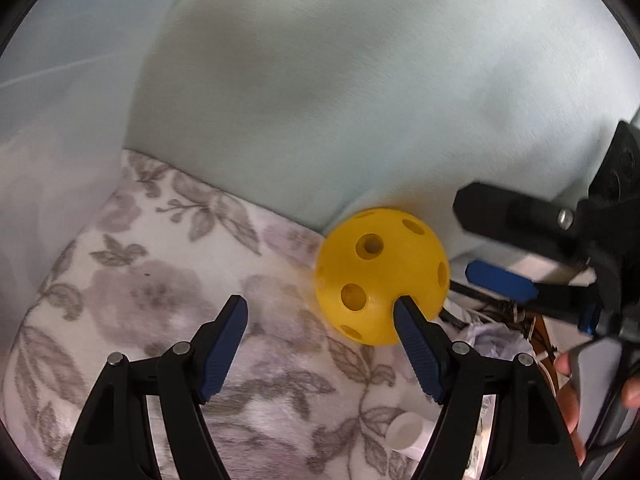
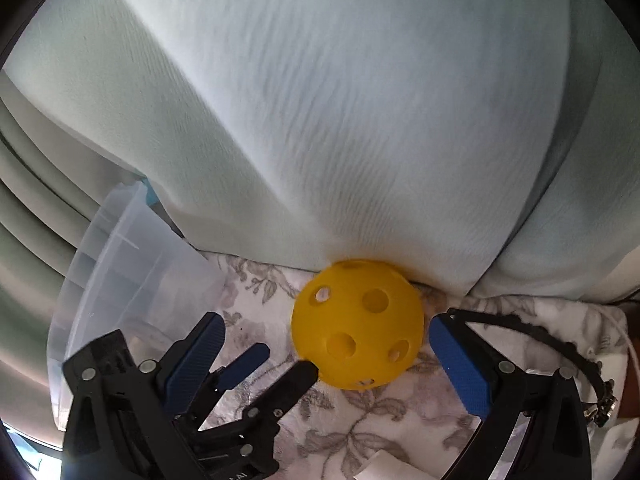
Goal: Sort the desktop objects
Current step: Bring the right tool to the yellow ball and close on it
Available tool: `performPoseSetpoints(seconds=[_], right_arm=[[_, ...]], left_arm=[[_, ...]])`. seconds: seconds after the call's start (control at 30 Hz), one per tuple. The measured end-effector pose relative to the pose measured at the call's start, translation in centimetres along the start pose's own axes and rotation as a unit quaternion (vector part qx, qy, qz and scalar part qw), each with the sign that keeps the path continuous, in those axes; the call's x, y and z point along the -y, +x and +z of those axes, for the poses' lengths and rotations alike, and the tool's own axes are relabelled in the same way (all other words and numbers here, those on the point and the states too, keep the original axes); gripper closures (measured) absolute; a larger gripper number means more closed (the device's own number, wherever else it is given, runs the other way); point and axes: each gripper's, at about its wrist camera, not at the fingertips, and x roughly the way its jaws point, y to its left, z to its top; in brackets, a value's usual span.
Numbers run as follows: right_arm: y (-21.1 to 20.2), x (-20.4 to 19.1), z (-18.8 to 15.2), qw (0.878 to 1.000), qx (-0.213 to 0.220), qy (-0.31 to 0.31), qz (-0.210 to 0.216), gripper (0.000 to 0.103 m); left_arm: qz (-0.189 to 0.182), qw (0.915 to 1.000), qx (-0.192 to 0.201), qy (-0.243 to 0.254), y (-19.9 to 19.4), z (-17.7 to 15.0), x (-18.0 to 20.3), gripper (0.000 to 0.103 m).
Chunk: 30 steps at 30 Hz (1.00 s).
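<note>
Grippers first: your left gripper (image 1: 322, 312) has its jaws spread wide with nothing between the pads. Its right fingertip (image 1: 406, 308) sits at the near side of the yellow perforated ball (image 1: 380, 280), apparently touching it, while the other finger stands well apart over the cloth. Your right gripper (image 2: 324, 330) is also spread wide. The ball (image 2: 358, 324) lies between its fingers toward the right-hand pad (image 2: 460, 364), with a narrow gap showing, so neither pad presses on it. In the right wrist view, your left gripper (image 2: 282, 358) reaches in from the lower left, its black tip at the ball's lower left edge.

The ball rests on a floral-patterned cloth (image 1: 160, 280), right against a pale green curtain (image 2: 340, 120) hanging behind it. You have a clear plastic container (image 2: 132, 280) standing at the left on the cloth, beside the curtain. A white cap (image 1: 408, 428) lies on the cloth near your left gripper's right finger. A dark strap (image 2: 560, 344) runs along the right, and part of your hand (image 1: 568, 400) shows at the right edge, gripping the right gripper's handle.
</note>
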Motion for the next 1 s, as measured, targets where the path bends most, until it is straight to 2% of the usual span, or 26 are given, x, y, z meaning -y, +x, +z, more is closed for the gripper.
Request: performPoseSetpoints(seconds=[0.13, 0.23, 0.27, 0.47, 0.77, 0.93, 1.0], right_arm=[[1.1, -0.8, 0.4, 1.0, -0.011, 0.004, -0.002, 0.0], [2.0, -1.6, 1.0, 0.999, -0.034, -0.012, -0.032, 0.0], [2.3, -0.8, 1.5, 0.998, -0.04, -0.018, -0.038, 0.0], [3.6, -0.2, 2.5, 0.995, -0.063, -0.041, -0.06, 0.0], [4.6, -0.8, 2.2, 0.99, -0.078, -0.08, -0.088, 0.0], [5.0, -0.8, 1.7, 0.989, -0.073, -0.087, -0.097, 0.011], [4.5, -0.6, 1.7, 0.989, -0.07, -0.087, -0.098, 0.02]], left_arm=[[0.003, 1.0, 0.0, 0.006, 0.1, -0.1, 0.1, 0.027], [0.0, 0.9999, -0.001, 0.011, 0.2, -0.1, 0.3, 0.026], [-0.002, 0.9999, -0.001, 0.012, 0.2, -0.1, 0.3, 0.027], [-0.047, 0.9984, -0.012, 0.029, 1.2, -0.5, 1.2, 0.027], [-0.082, 0.9948, -0.035, 0.05, 3.0, -0.8, 2.6, 0.02], [-0.09, 0.9932, -0.038, 0.064, 3.7, -1.1, 3.8, 0.02], [-0.092, 0.9927, -0.039, 0.067, 3.8, -1.3, 4.2, 0.02]])
